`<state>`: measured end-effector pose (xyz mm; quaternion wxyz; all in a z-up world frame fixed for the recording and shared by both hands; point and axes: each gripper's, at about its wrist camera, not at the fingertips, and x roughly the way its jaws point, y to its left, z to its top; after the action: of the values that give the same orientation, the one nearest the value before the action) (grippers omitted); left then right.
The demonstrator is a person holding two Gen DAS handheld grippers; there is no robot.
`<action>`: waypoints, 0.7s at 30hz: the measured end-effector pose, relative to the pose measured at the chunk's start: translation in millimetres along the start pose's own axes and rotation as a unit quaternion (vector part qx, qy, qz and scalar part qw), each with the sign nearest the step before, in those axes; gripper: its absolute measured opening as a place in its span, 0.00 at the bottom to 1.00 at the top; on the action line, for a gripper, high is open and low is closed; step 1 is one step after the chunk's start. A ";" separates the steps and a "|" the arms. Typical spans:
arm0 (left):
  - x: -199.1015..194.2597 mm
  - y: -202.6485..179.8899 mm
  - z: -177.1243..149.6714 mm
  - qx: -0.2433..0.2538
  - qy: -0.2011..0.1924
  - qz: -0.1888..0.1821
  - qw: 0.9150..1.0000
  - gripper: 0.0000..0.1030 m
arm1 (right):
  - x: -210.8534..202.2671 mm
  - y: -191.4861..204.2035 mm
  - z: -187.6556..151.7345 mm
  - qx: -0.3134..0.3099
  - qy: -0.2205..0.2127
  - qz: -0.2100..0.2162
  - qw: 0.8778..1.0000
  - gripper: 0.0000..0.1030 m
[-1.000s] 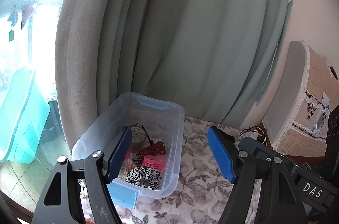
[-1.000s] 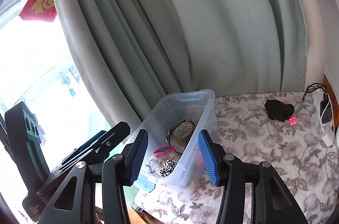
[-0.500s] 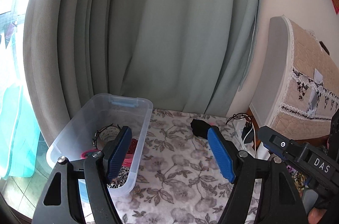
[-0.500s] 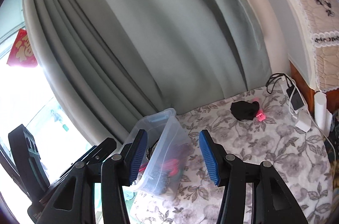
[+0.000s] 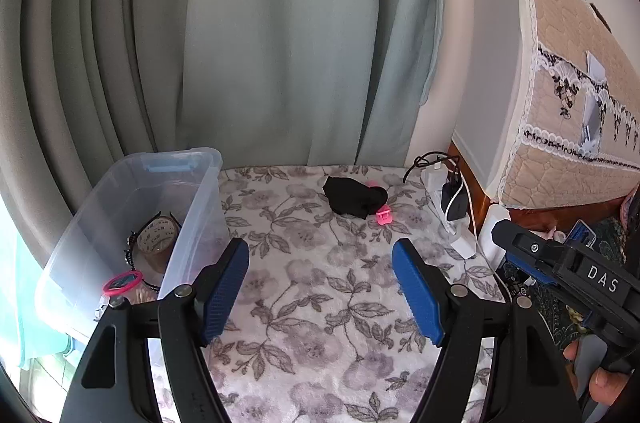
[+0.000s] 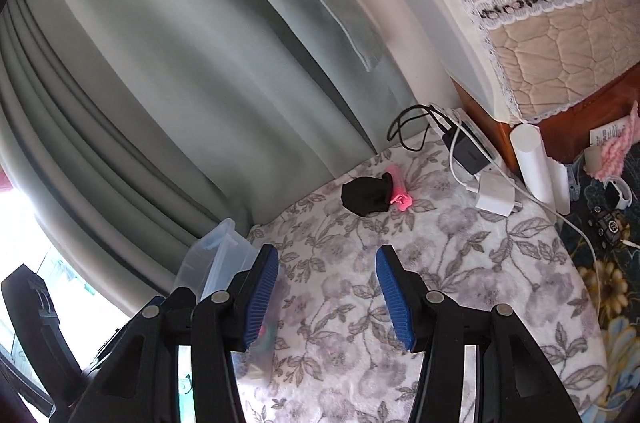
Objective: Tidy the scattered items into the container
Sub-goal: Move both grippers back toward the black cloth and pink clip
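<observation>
Clear plastic bin (image 5: 132, 219) at the tabletop's (image 5: 320, 303) left edge already holds a tape roll (image 5: 157, 233) and hair ties. Near the back edge a black cloth (image 5: 354, 197) and pink clip (image 5: 384, 215) lie outside it. My left tool (image 5: 320, 291) and right tool (image 6: 326, 293) are both spread and empty.

A home bedroom: curtains (image 5: 260, 35), quilted headboard (image 5: 560, 71), floral blanket (image 5: 320, 303).

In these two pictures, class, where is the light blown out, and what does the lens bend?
Left wrist view: the curtain folds bow outward, dark corners ring the frame, and the clear bin and black cloth are evenly lit. Right wrist view: the window at lower left is washed white; the floral cover stays sharp.
</observation>
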<state>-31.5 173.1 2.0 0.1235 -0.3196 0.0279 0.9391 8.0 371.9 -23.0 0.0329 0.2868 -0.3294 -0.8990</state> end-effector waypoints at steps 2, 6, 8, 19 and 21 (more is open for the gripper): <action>9.1 -4.2 -1.5 0.003 0.010 0.001 1.000 0.73 | 5.3 -8.7 -1.1 0.007 0.007 -0.005 1.000 0.53; 29.2 -11.4 -5.1 0.007 0.032 0.001 0.999 0.73 | 20.7 -21.7 -2.8 0.016 0.025 -0.012 0.999 0.53; 41.5 -14.7 -7.2 0.009 0.044 0.000 0.999 0.73 | 29.0 -28.0 -3.7 0.018 0.035 -0.016 0.999 0.53; 131.6 -22.4 -21.0 0.003 0.104 -0.008 0.995 0.73 | 77.7 -66.8 -10.2 0.039 0.080 -0.059 0.994 0.53; 148.5 -24.8 -20.1 0.002 0.109 -0.006 0.994 0.73 | 87.5 -71.2 -9.1 0.037 0.087 -0.067 0.993 0.53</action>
<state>-127.0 226.2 -103.4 0.1263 -0.4196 0.0415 0.8979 -50.8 400.5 -115.3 -0.0096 0.3863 -0.3387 -0.8578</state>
